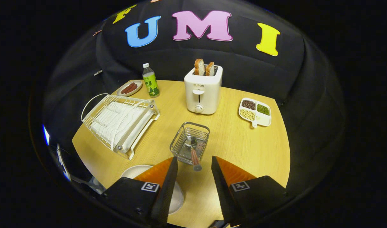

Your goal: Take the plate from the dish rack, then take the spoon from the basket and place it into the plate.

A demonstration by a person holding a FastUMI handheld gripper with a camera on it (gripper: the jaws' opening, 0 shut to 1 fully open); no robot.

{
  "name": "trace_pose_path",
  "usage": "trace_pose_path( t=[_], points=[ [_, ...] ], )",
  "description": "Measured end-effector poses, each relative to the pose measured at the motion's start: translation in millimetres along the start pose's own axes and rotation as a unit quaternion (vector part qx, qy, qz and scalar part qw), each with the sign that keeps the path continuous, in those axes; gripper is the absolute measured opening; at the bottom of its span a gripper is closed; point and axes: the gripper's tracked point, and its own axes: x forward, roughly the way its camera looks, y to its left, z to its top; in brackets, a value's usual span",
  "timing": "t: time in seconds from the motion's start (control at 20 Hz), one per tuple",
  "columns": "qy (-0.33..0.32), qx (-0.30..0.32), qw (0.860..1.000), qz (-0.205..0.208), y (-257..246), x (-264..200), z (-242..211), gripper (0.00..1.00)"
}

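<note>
The gripper point(195, 167) stood open, its 2 fingers empty, the spoon point(193, 152) handle poking out of the basket point(189, 139) just ahead between them; the plate point(134, 171) lay on the table point(250, 148) under the left finger, the dish rack point(120, 122) bare; closing askew could tip the light basket.
</note>
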Motion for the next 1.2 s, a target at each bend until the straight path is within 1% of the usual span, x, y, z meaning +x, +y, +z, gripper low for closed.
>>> trace_pose_path(
  t=[0.05, 0.15, 0.3, 0.4, 0.45, 0.55, 0.6, 0.7, 0.95, 1.0, 1.2],
  points=[
    [-0.001, 0.005, 1.000, -0.002, 0, 4, 1, 0.62],
    [0.003, 0.011, 1.000, -0.002, 1, 10, 3, 0.48],
    [0.015, 0.009, 1.000, 0.001, 4, 17, -1, 0.32],
    [0.018, 0.008, 1.000, -0.003, 0, 22, -4, 0.31],
    [0.021, 0.009, 1.000, -0.008, -1, 19, -4, 0.26],
    [0.024, 0.018, 1.000, 0.001, 0, 16, -5, 0.16],
    [0.024, 0.016, 1.000, 0.002, 2, 17, -5, 0.14],
    [0.023, 0.010, 1.000, 0.002, 3, 16, -4, 0.14],
    [0.025, 0.019, 1.000, 0.003, 4, 15, -4, 0.14],
    [0.023, 0.017, 1.000, 0.004, 4, 16, -4, 0.11],
    [0.016, -0.004, 1.000, -0.003, 5, 14, -3, 0.11]
  ],
)
